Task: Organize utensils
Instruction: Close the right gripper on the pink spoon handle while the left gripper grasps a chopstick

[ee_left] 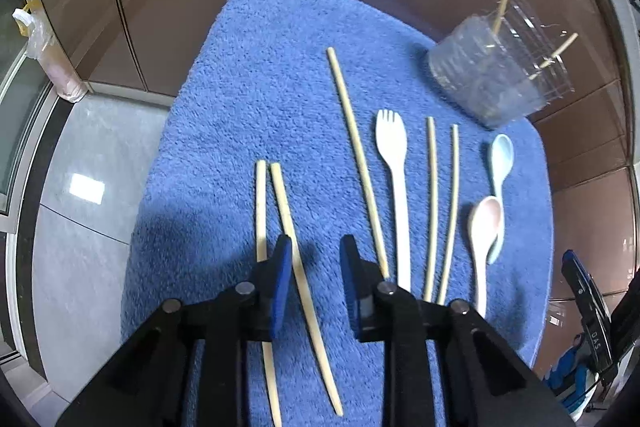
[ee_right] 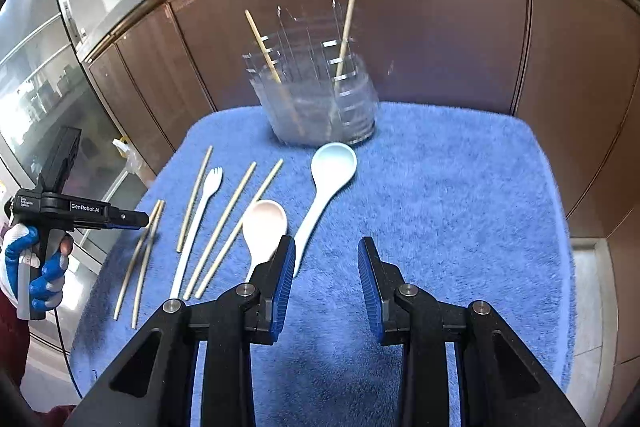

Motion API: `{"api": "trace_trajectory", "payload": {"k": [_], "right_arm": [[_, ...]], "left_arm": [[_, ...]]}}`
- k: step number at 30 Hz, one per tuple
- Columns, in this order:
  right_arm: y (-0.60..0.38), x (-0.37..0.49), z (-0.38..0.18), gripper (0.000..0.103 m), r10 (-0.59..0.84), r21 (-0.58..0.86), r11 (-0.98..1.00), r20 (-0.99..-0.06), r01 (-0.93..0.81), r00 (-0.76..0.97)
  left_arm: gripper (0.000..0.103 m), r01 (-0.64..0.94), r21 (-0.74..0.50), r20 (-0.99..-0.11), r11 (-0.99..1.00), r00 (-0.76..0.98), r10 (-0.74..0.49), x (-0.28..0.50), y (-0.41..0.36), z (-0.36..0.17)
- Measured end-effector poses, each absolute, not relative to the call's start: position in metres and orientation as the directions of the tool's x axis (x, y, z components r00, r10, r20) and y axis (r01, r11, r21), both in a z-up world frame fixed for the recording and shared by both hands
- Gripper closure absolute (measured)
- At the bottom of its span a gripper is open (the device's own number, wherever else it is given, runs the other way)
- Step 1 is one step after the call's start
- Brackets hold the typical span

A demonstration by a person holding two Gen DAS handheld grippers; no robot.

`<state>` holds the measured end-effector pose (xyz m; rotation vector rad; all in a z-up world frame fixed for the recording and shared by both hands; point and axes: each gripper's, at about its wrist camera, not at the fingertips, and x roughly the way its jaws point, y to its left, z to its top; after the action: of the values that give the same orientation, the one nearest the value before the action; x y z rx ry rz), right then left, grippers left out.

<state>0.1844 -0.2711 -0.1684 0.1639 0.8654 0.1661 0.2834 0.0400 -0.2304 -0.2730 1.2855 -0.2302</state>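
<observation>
Our left gripper (ee_left: pixel 314 259) hangs over the blue towel (ee_left: pixel 240 107) with jaws apart, one chopstick (ee_left: pixel 298 267) lying between them, ungripped; its twin (ee_left: pixel 261 211) passes partly under the left jaw. Our right gripper (ee_right: pixel 326 259) is likewise open and empty, hiding the handle of the pink spoon (ee_right: pixel 264 223). The blue spoon (ee_right: pixel 328 179) and white fork (ee_right: pixel 200 215) lie nearby. The clear holder (ee_right: pixel 320 95), blurred, carries two chopsticks; its compartments are hard to make out.
</observation>
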Motion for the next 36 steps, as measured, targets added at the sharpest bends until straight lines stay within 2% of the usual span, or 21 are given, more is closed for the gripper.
{"api": "trace_trajectory", "payload": {"k": [10, 22, 28, 36], "right_arm": [[-0.270, 0.197, -0.180, 0.070, 0.224, 0.213, 0.973, -0.763, -0.091, 0.606], [-0.266, 0.212, -0.193, 0.070, 0.240, 0.210, 0.970, -0.784, -0.119, 0.572], [-0.256, 0.235, -0.202, 0.070, 0.340, 0.282, 0.940, -0.796, -0.191, 0.501], [-0.232, 0.270, -0.212, 0.071, 0.404, 0.288, 0.904, -0.817, -0.317, 0.411]], "left_arm": [[0.081, -0.014, -0.293, -0.929, 0.956, 0.241, -0.281, 0.300, 0.040, -0.246], [0.090, 0.010, -0.260, -0.944, 0.966, 0.206, -0.256, 0.316, 0.037, -0.253], [0.096, 0.009, -0.266, -0.945, 0.964, 0.194, -0.263, 0.320, 0.041, -0.256], [0.097, -0.005, -0.277, -0.943, 0.961, 0.192, -0.271, 0.321, 0.043, -0.257]]}}
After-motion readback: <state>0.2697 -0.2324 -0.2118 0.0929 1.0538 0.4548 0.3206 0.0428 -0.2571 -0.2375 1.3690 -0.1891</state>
